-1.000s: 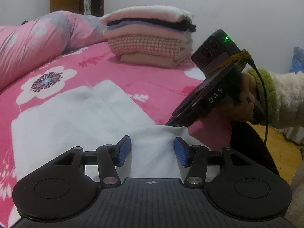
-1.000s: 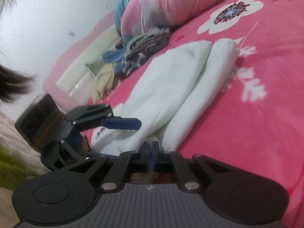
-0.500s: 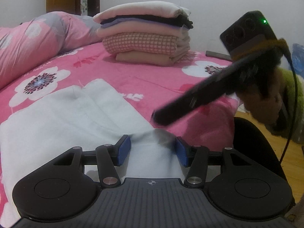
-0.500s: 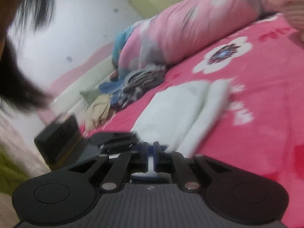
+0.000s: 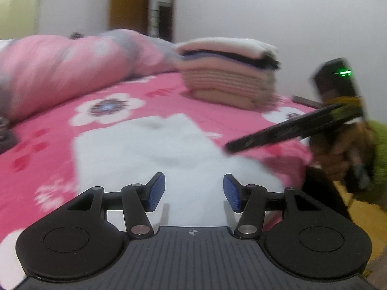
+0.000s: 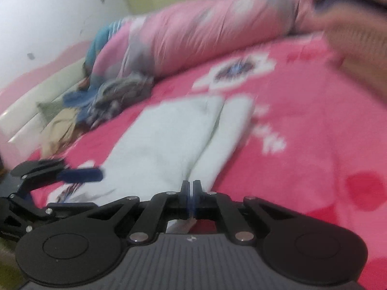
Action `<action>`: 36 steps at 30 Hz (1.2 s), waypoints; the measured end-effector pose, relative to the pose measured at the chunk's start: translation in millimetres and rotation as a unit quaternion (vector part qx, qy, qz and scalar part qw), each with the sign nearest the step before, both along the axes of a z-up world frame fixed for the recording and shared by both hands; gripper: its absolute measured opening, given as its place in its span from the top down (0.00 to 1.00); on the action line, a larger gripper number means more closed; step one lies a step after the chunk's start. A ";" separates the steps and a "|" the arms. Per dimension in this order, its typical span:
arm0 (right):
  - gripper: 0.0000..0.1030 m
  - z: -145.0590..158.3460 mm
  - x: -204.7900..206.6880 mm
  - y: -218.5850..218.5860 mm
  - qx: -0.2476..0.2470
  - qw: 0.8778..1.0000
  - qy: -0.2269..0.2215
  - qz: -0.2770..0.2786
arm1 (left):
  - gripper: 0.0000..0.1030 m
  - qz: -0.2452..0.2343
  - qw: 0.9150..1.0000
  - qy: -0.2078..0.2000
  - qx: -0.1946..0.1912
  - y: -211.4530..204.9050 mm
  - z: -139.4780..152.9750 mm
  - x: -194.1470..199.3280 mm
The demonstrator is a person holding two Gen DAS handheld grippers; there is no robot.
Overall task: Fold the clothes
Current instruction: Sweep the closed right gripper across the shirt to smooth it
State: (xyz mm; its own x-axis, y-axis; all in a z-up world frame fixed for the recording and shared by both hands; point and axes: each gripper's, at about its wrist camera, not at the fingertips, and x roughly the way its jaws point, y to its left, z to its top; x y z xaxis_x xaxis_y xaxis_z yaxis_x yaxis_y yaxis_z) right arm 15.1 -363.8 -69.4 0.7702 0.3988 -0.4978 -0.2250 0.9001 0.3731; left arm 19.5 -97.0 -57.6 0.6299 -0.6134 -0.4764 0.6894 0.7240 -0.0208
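While blurred, white garment (image 5: 154, 154) beneath left tool (image 5: 194, 191)

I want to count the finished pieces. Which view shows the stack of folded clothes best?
The left wrist view: the stack of folded clothes stands whole on the pink bedsheet, its layers blurred but separable. The right wrist view catches only a blurred part of it at the top right edge.

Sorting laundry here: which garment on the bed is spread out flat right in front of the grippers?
The white garment. The others sit folded in a stack or crumpled in a heap.
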 end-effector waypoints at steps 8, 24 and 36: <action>0.99 -11.2 -31.8 48.1 -0.086 0.995 -0.038 -0.037 | 0.48 0.069 0.998 0.010 -0.004 33.0 -21.6 -4.1; 0.98 -13.3 -51.4 86.0 -0.140 0.987 -0.036 -0.070 | 0.47 0.083 0.994 0.060 -0.041 96.4 -38.7 -16.0; 0.97 22.4 -58.2 75.0 -0.092 0.988 -0.091 -0.085 | 0.35 0.101 0.992 0.028 -0.071 102.3 3.8 -10.1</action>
State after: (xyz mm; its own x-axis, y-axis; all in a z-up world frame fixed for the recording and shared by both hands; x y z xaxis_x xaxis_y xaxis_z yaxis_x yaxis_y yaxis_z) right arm -43.1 -288.8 -47.0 0.9012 0.1724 -0.3977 -0.1136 0.9794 0.1671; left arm 9.4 5.2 -53.8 0.7216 -0.5410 -0.4320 0.5262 0.8341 -0.1655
